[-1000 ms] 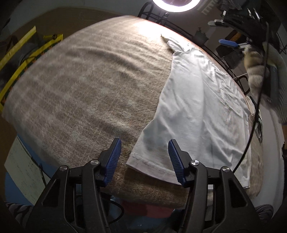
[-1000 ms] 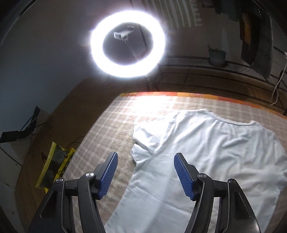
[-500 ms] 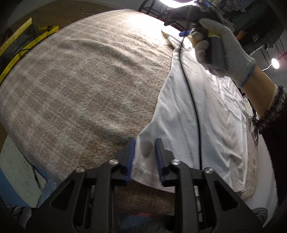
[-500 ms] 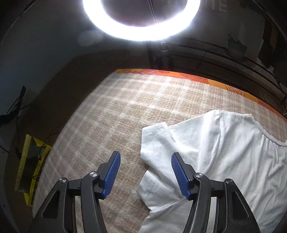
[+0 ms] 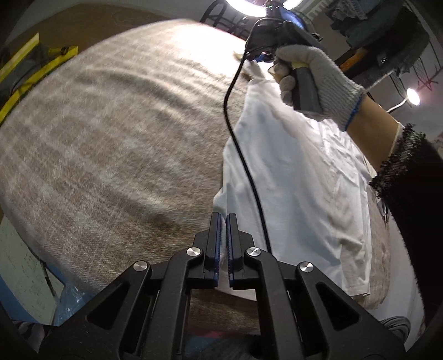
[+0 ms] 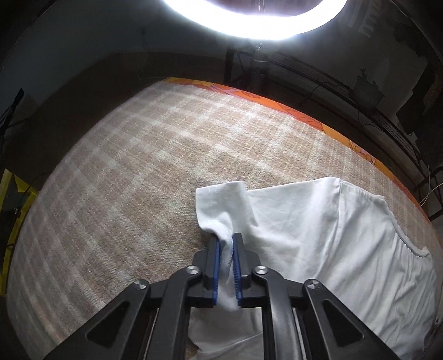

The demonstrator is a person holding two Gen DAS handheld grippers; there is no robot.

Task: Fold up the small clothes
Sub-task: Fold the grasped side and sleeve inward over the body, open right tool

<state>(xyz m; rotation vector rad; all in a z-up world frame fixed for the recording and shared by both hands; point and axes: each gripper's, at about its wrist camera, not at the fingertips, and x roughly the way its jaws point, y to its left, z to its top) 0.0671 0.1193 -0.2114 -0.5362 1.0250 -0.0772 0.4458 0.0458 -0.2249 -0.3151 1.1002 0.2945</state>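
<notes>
Since a second ago both grippers have gone from spread wide to clamped: the left gripper (image 5: 223,221) has pressed its jaws together on the near hem corner of the shirt (image 5: 299,177), and the right gripper (image 6: 227,243) has come down to the sleeve (image 6: 221,205) and pinches a bunch of its cloth between its blue pads (image 6: 237,265).

In the left view, the hem corner is lifted a little into the jaws, close to the near edge of the blanket (image 5: 110,149). The shirt lies flat on the right half of the blanket, its long axis running away from the left gripper, hem near and shoulders far. A black cable (image 5: 243,155) trails across it up to the right gripper, held in a gloved hand (image 5: 318,80) at the far end. To the left of the shirt the plaid blanket is bare right out to its rounded edge; to the right the shirt reaches almost to the blanket's edge.

In the right view, the sleeve stands up from the jaws, its cuff folded over toward the far side. The collar (image 6: 407,241) lies to the right. Beyond the sleeve the blanket runs bare to an orange border (image 6: 277,102), with a ring light (image 6: 249,25) above.
</notes>
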